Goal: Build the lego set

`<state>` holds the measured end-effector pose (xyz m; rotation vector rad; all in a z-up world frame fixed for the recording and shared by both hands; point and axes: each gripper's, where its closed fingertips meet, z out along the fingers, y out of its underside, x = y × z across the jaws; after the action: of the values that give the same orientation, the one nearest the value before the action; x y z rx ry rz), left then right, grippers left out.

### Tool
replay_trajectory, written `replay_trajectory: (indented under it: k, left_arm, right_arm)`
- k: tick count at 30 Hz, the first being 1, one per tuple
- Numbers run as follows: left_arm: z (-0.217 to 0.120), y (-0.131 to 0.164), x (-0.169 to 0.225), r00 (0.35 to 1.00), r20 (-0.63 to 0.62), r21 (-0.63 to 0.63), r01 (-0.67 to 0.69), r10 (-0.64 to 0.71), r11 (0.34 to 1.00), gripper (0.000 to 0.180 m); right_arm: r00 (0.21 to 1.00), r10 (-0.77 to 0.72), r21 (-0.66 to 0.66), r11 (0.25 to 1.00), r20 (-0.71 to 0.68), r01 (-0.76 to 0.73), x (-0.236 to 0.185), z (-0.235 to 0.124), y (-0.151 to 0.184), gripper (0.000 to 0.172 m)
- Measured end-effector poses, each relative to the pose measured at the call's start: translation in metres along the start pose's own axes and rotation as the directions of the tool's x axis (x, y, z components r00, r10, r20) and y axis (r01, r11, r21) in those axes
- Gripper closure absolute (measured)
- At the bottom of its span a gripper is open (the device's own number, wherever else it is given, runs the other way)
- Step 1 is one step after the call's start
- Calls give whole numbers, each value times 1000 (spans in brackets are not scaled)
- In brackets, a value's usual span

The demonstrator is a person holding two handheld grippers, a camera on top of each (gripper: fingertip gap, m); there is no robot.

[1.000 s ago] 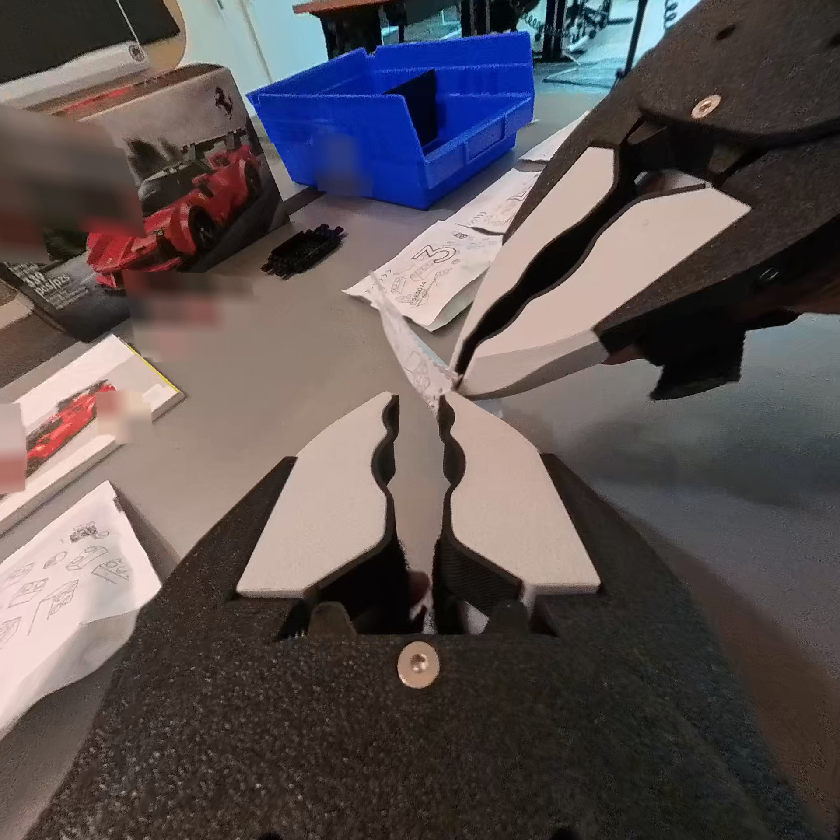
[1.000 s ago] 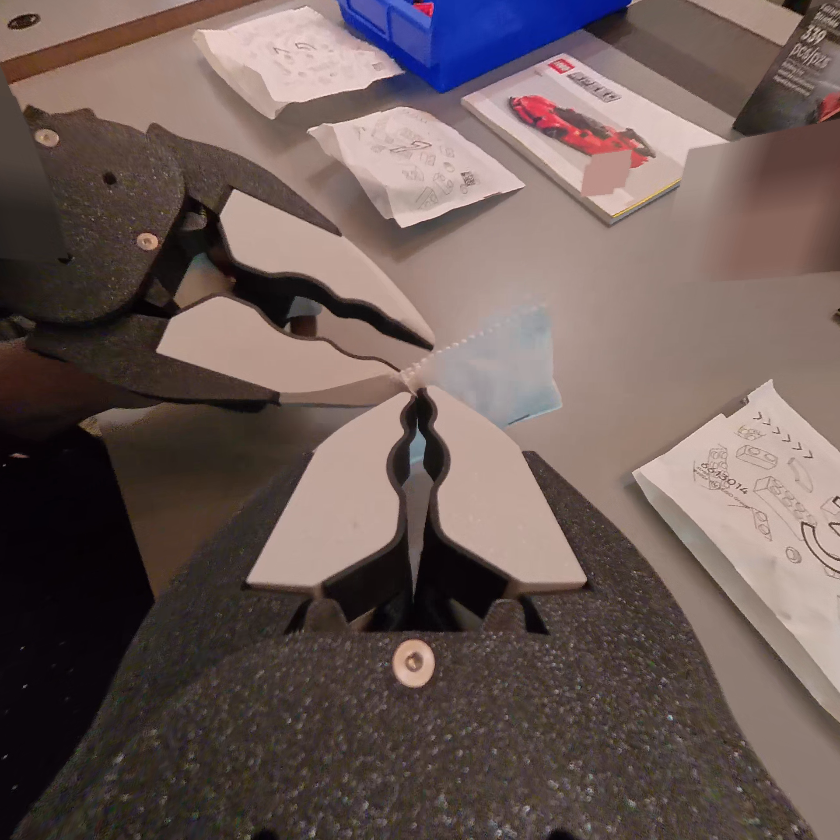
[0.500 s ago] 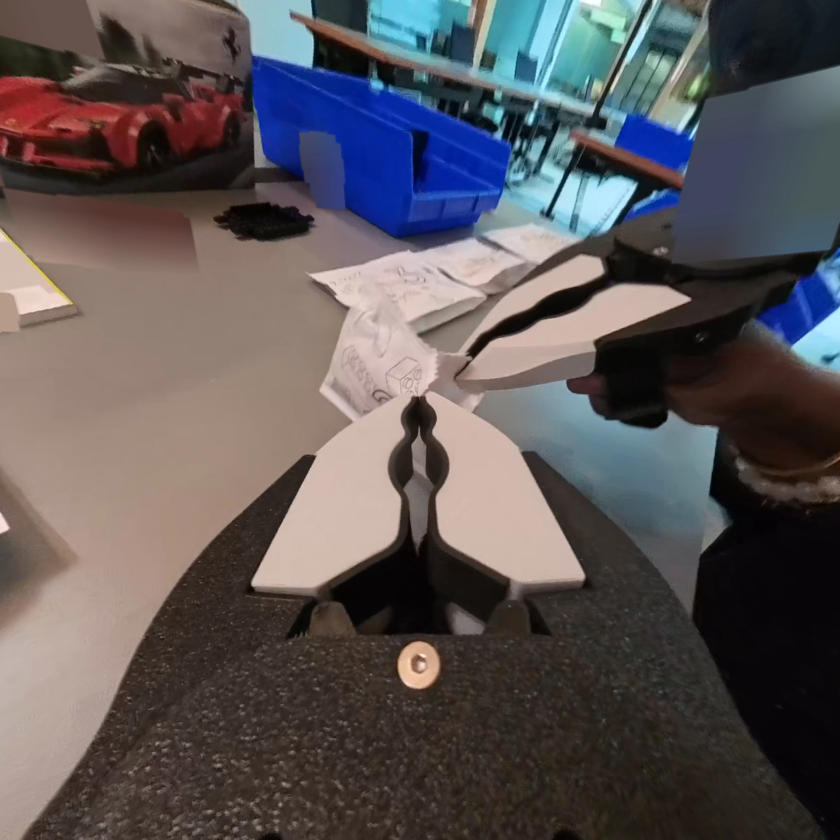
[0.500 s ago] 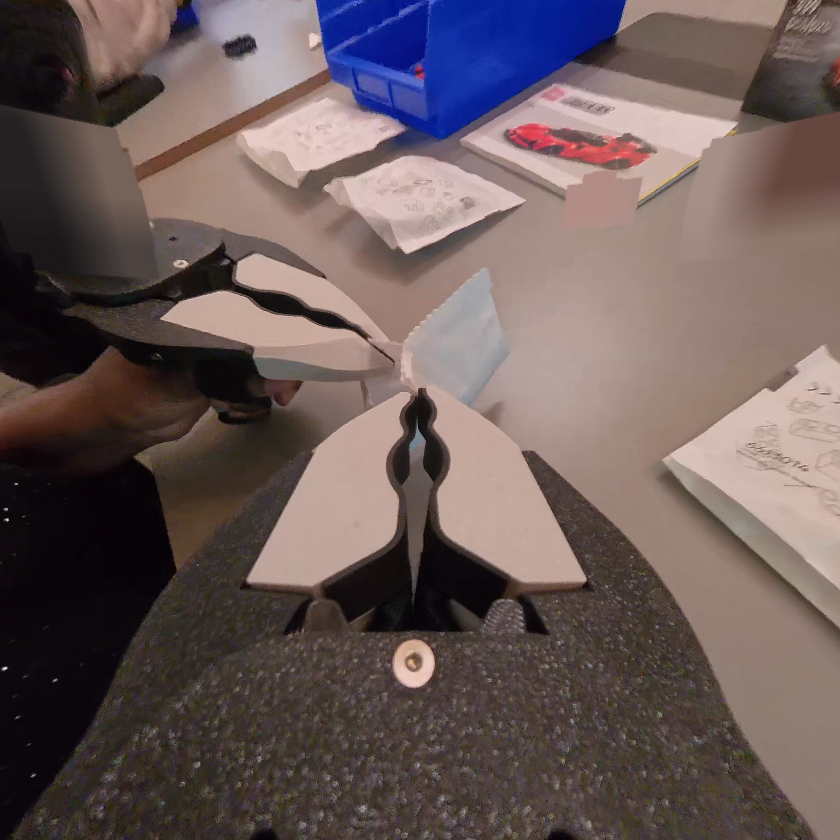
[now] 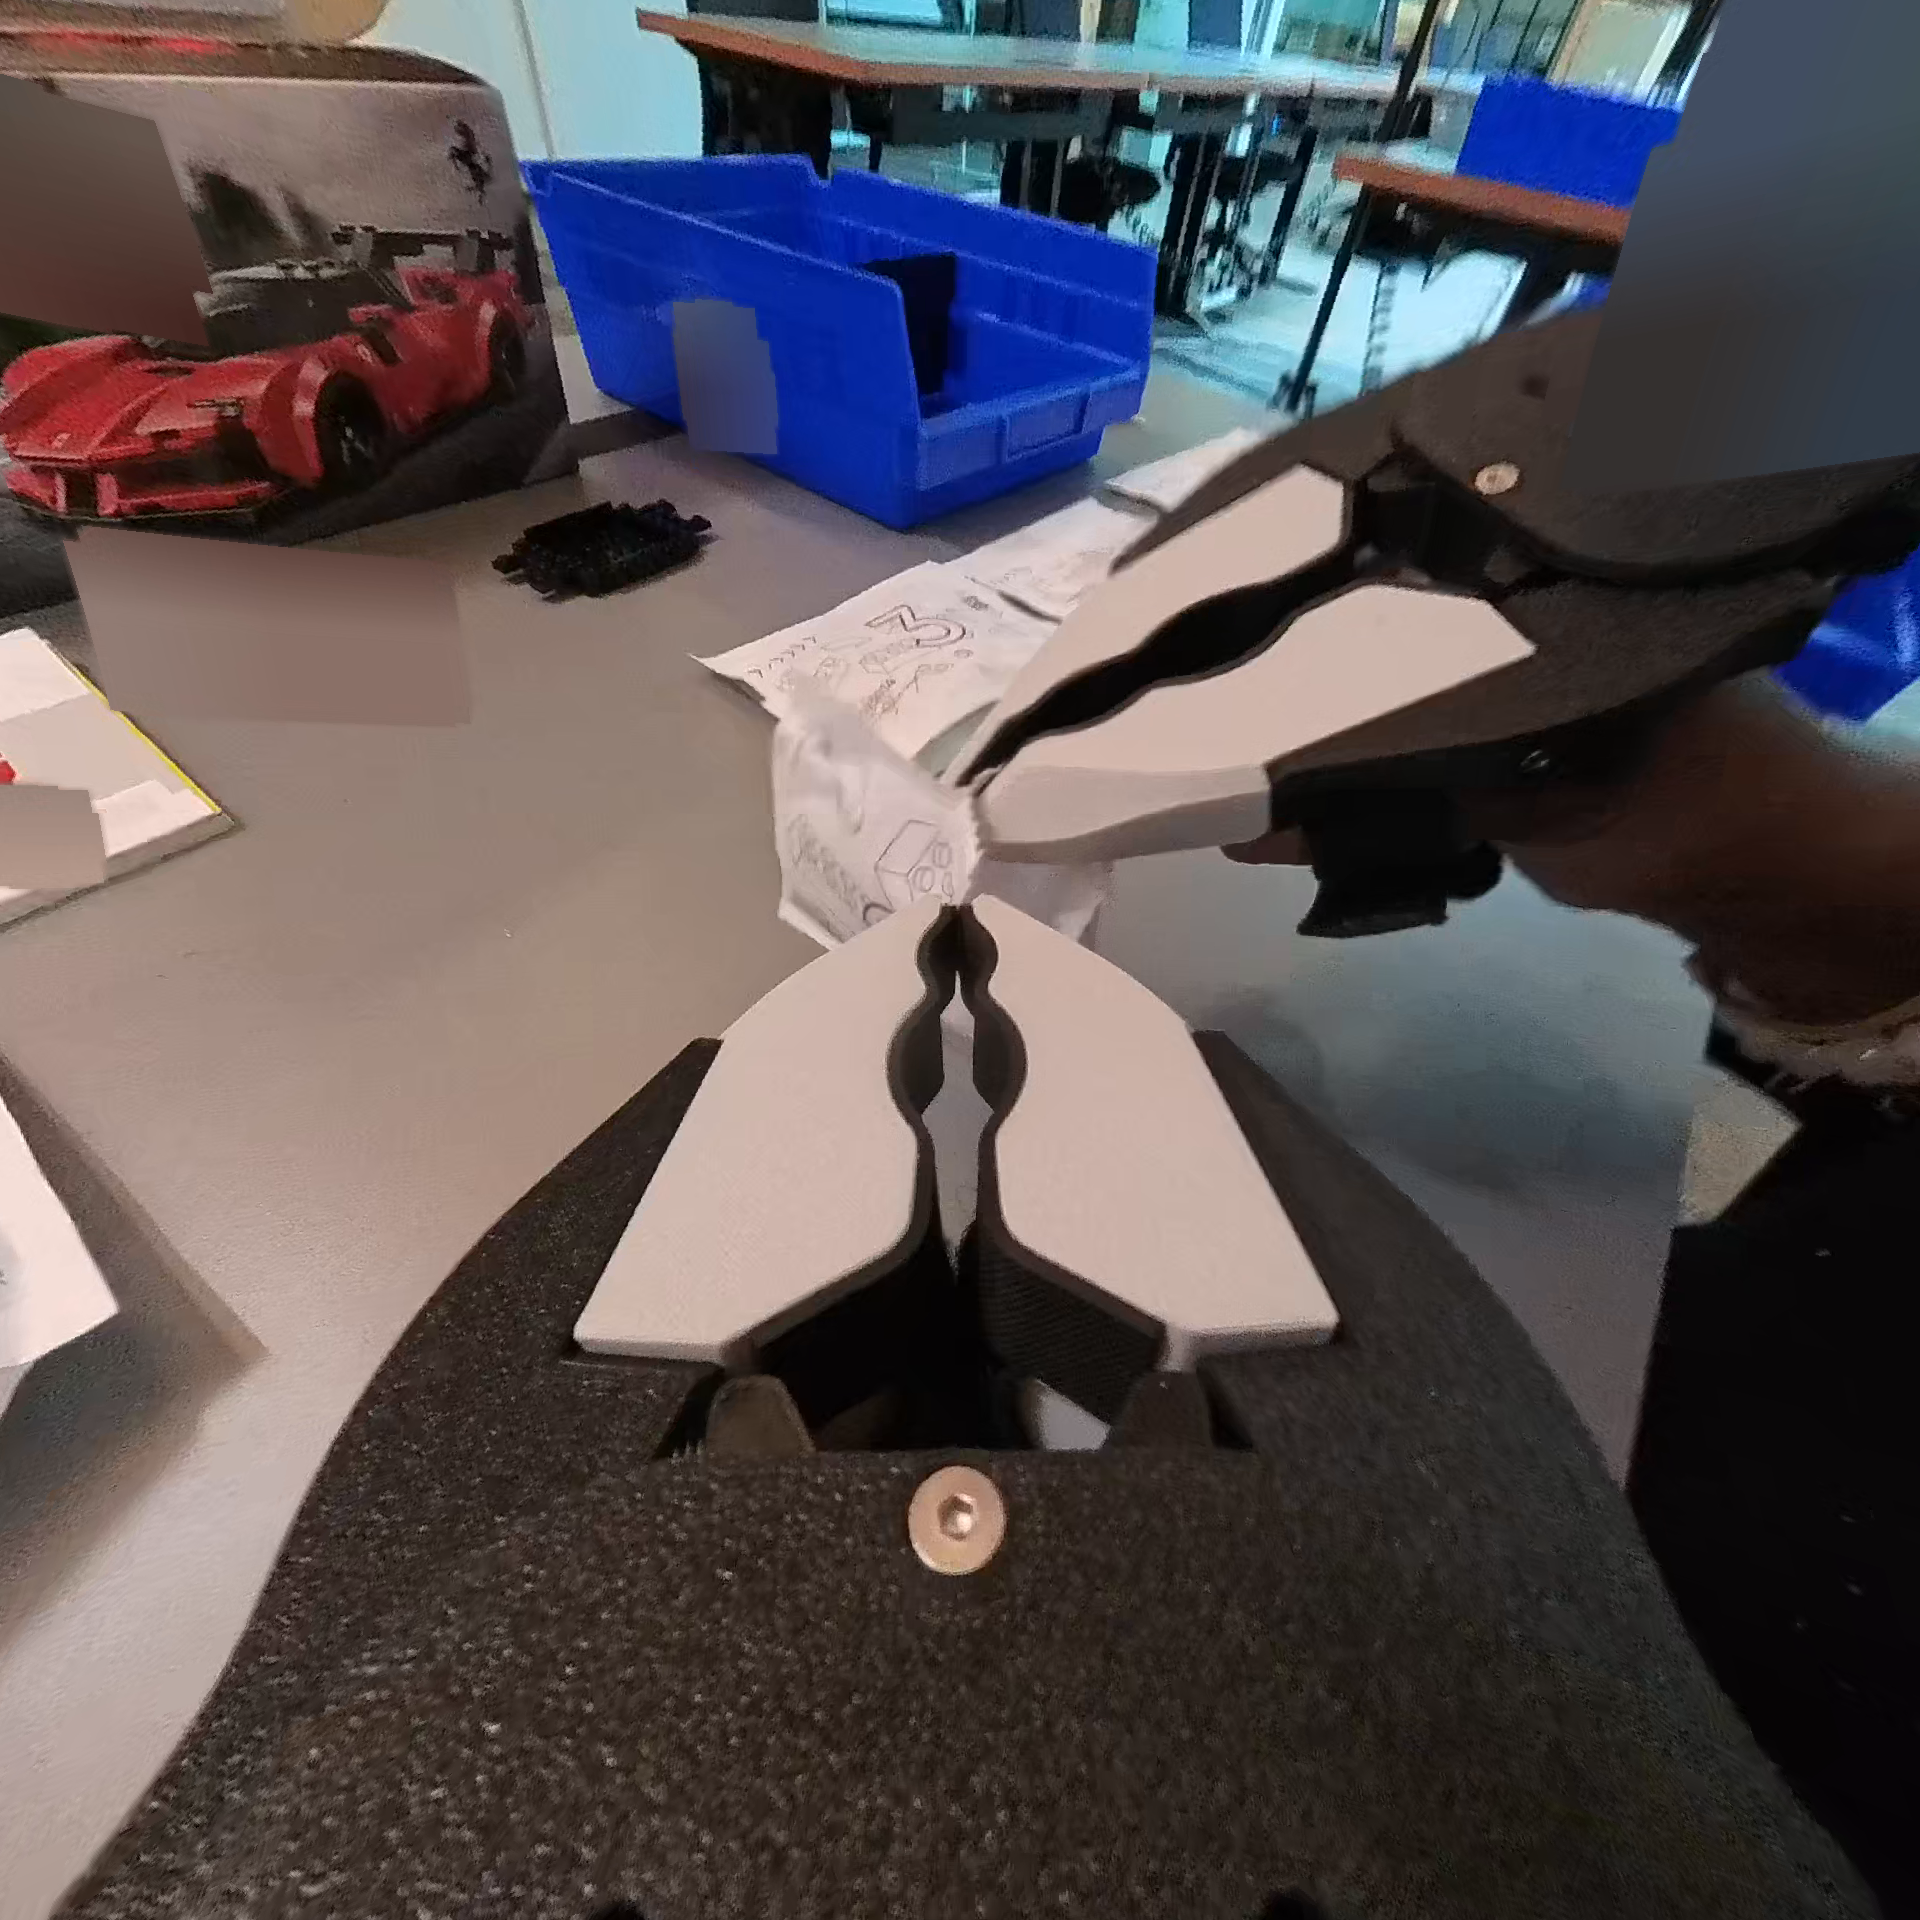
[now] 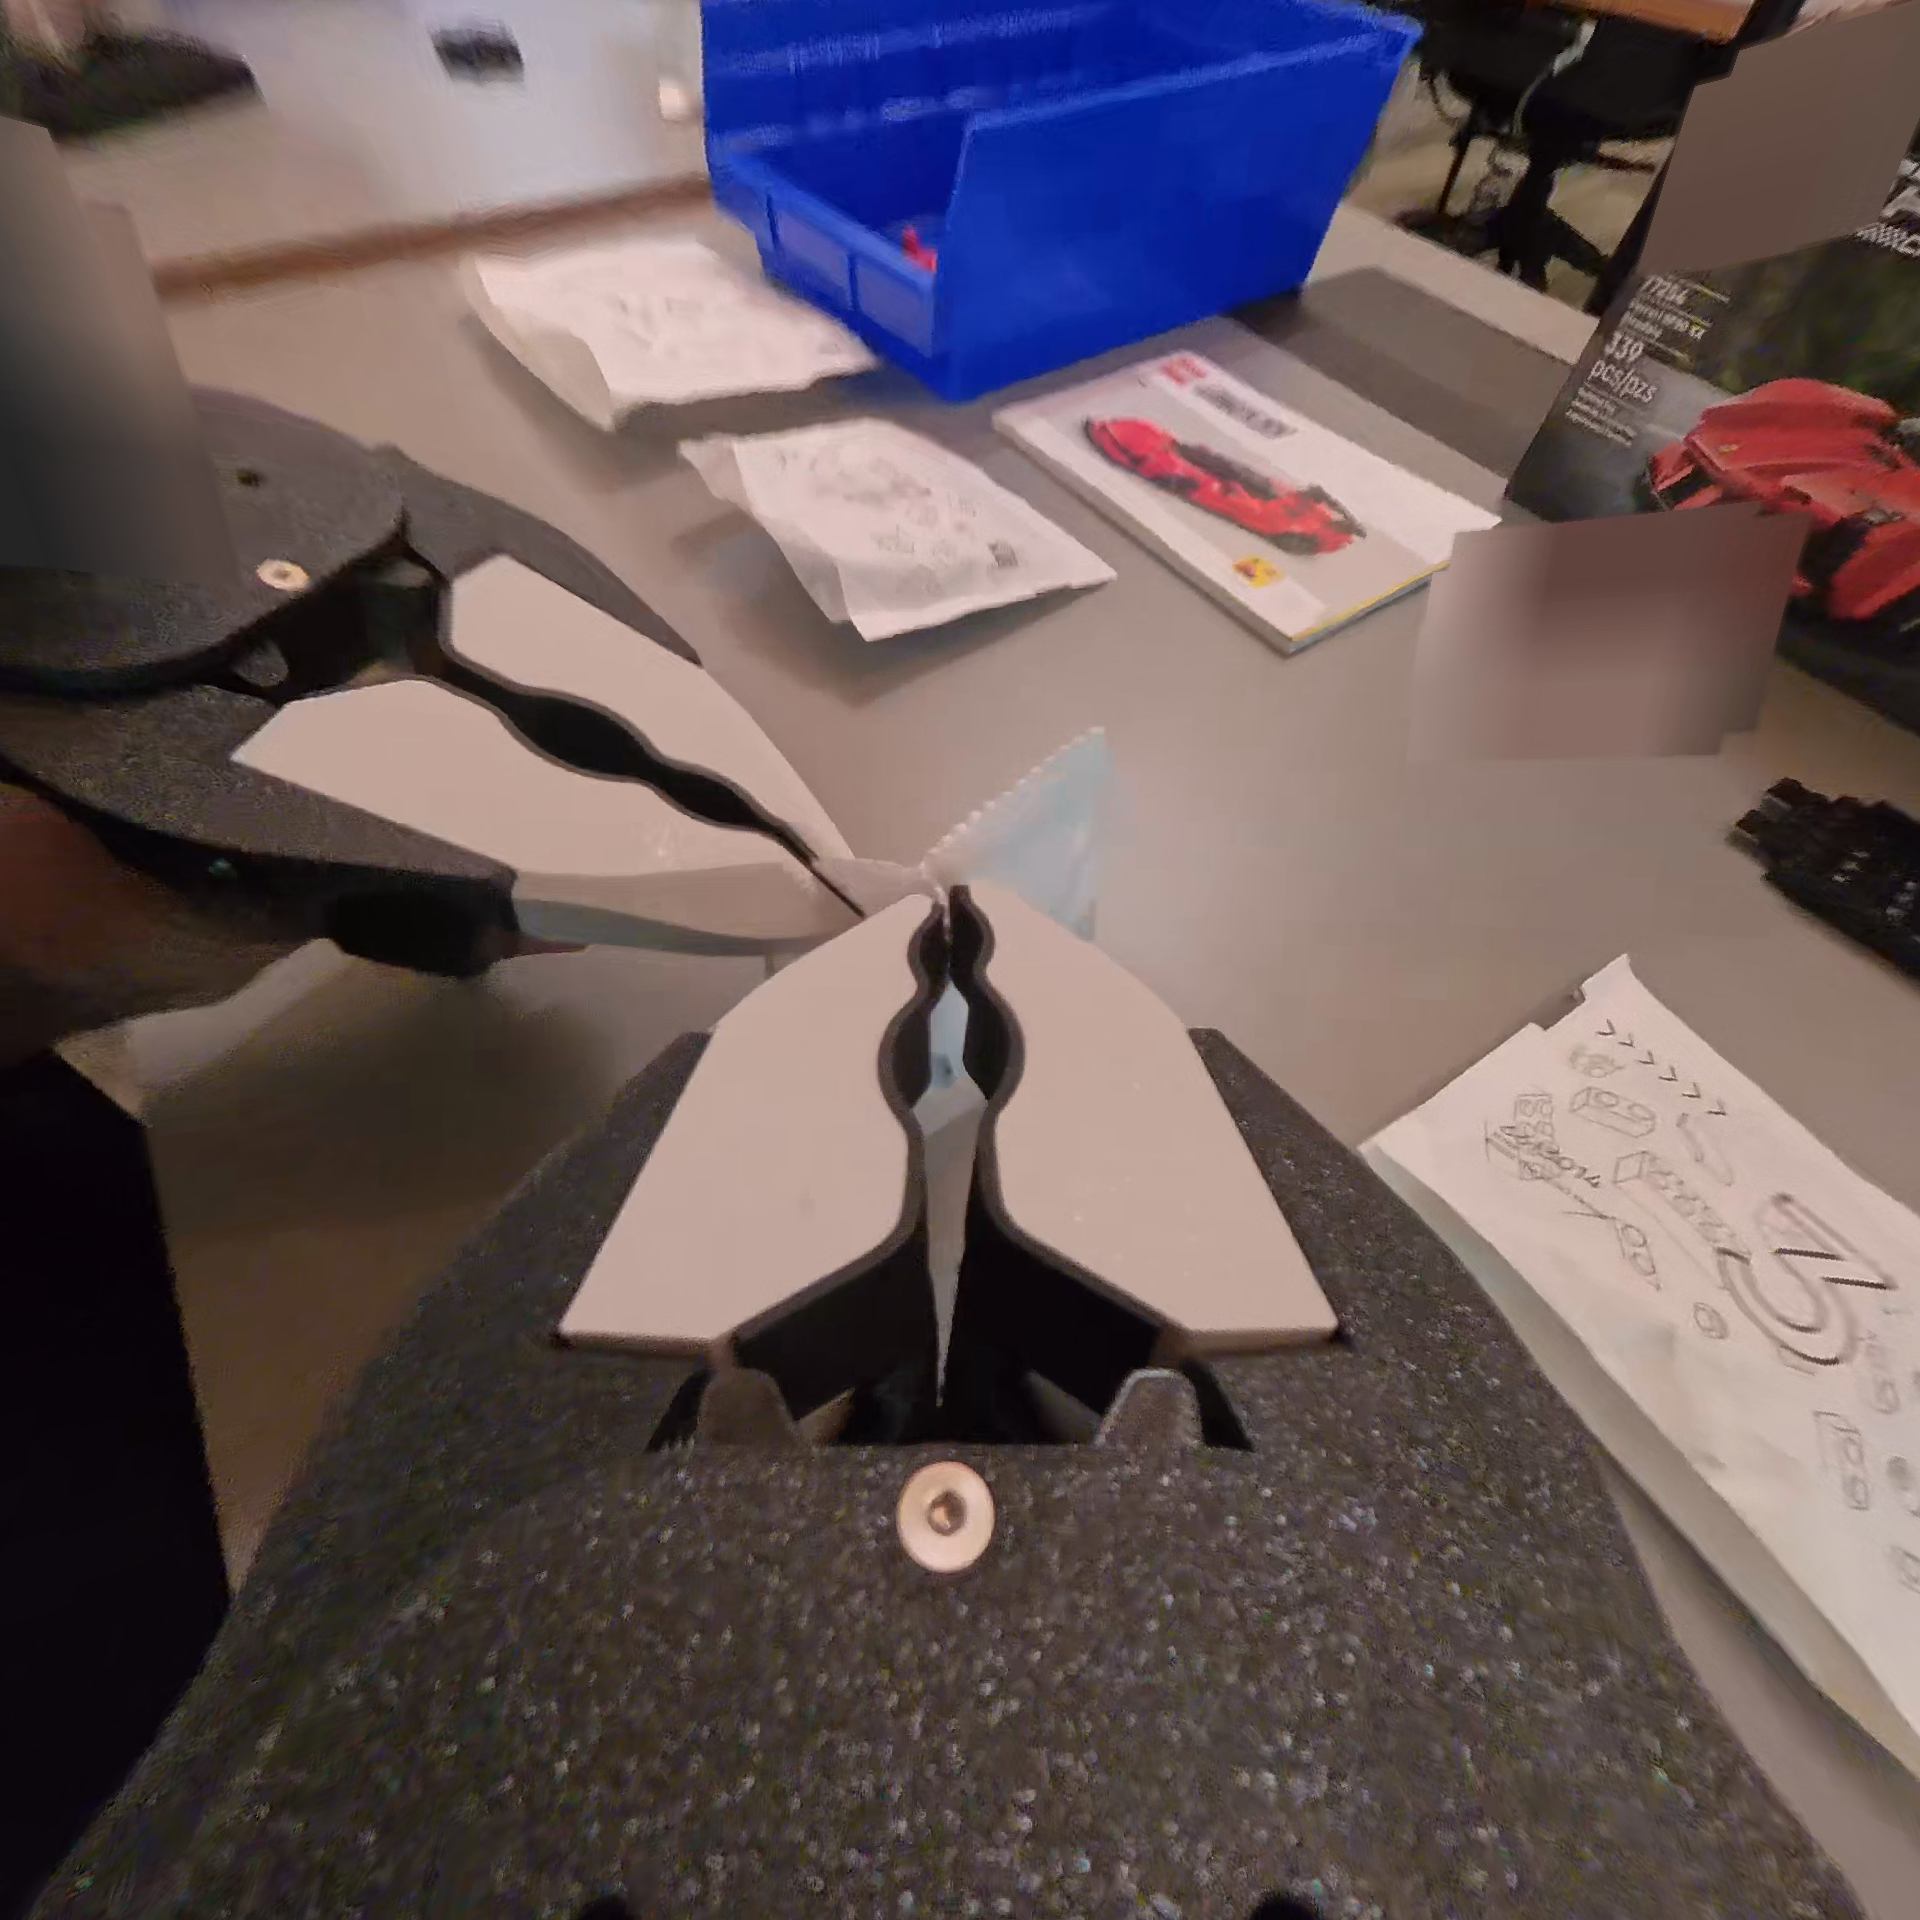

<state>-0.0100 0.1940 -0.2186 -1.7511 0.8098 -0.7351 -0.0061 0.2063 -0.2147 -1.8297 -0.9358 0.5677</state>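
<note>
A small white paper bag (image 5: 868,831) with line drawings hangs above the grey table (image 5: 416,935), gripped by its serrated top edge. My left gripper (image 5: 954,914) is shut on that edge. My right gripper (image 6: 943,902) is shut on the same edge right beside it. In the right wrist view the bag (image 6: 1049,821) looks pale blue with a zigzag rim. In the left wrist view the right gripper (image 5: 971,805) comes in from the right, held by a hand. In the right wrist view the left gripper (image 6: 831,883) comes in from the left.
A blue bin (image 5: 852,312) stands at the back. A box (image 5: 270,343) picturing a red car, a booklet (image 6: 1247,499), several more paper bags (image 6: 904,520) (image 6: 1714,1247) and a black brick assembly (image 5: 608,540) lie on the table. My two grippers' fingertips are within a few centimetres of each other. The black brick assembly (image 5: 608,540) is about 30 cm from both grippers' fingertips.
The left gripper has shut on the bag's edge next to the right gripper. Both grippers lifted the bag off the table and now hold it together.
</note>
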Motion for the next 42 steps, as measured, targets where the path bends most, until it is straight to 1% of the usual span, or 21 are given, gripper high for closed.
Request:
replay_trajectory:
  k: [3, 6, 8, 9, 11, 13, 15, 16, 19, 21, 24, 25, 26, 27, 29, 32, 36, 37, 39, 40, 42]
  left_arm:
    - [-5, -3, -5, 997, -3, 45, 81, -81, 996, 180]
    - [-4, 0, -8, 991, 18, 71, 131, -133, 989, 180]
    - [-5, -2, -10, 977, -18, 114, 215, -214, 970, 180]
    - [-4, 0, -9, 972, -32, 109, 237, -234, 965, 180]
    - [-3, 1, -8, 978, -30, 101, 209, -207, 973, 180]
    - [0, 2, -6, 992, -20, 68, 127, -126, 990, 180]
    - [2, -3, -8, 996, -1, 60, 94, -94, 994, 155]
    - [3, -6, -9, 997, 16, 56, 76, -77, 996, 146]
    - [4, -11, -15, 994, 94, 20, -59, 57, 998, 148]
    - [4, -10, -18, 986, 121, -12, -112, 113, 994, 151]
    - [5, -8, -17, 983, 99, -38, -152, 155, 988, 159]
    - [6, -7, -16, 984, 86, -38, -151, 154, 988, 163]
    - [6, -6, -11, 986, 51, -32, -159, 161, 987, 176]
    - [6, -6, -12, 987, 57, -23, -150, 151, 988, 180]
    - [3, -9, -16, 990, 74, 14, -121, 120, 993, 180]
    - [1, -8, -14, 1000, 21, 43, 17, -18, 999, 180]
    - [-1, -3, -22, 996, 42, 39, 76, -78, 996, 180]
    - [0, -2, -21, 996, 38, 32, 83, -84, 996, 180]
    - [2, 4, -19, 998, 61, -40, 3, 0, 999, 180]
    - [2, 5, -18, 996, 74, -65, -38, 43, 997, 180]
    - [3, 3, -17, 989, 101, -106, -102, 113, 989, 180]
  right_arm:
    - [987, 142, 74, 986, 70, -147, 3, -6, -3, 171]
    - [986, 157, 70, 985, 48, -160, 6, -5, 1, 171]
    - [980, 189, 86, 977, 60, -193, 6, -7, -2, 171]
    - [978, 198, 77, 976, 65, -203, 6, -7, 0, 171]
    - [979, 194, 62, 978, 61, -198, 5, -5, 3, 171]
    - [986, 163, 23, 986, 43, -164, 2, -3, 5, 171]
    - [996, 82, -21, 996, -27, -83, 5, -1, 7, 171]
    - [998, 63, -29, 998, -29, -64, 2, 0, 6, 171]
    - [998, 30, -36, 999, -48, -31, 1, 0, 3, 171]
    - [999, 24, -37, 999, -24, -25, -3, 0, 4, 171]
    - [1000, 23, -24, 999, 19, -22, -10, -1, 3, 172]
    - [1000, 6, -16, 1000, 28, -6, -12, -2, 2, 171]
    - [1000, -4, -10, 1000, 31, 4, -14, -2, 1, 172]
    - [999, 1, -7, 1000, 34, -1, -14, -2, 1, 171]
    - [998, 61, 22, 998, 34, -61, -10, -4, -1, 172]
    - [988, 147, 64, 987, 42, -149, 0, -11, -2, 172]
    - [979, 198, 62, 978, 41, -200, 5, -12, 6, 171]
    - [976, 213, 63, 974, 54, -216, 4, -12, 6, 171]
    - [979, 195, 18, 980, 65, -196, 2, -8, 12, 171]
    - [977, 198, -9, 980, 81, -198, 1, -7, 14, 164]
    - [973, 216, -30, 976, 78, -214, 3, -6, 12, 131]
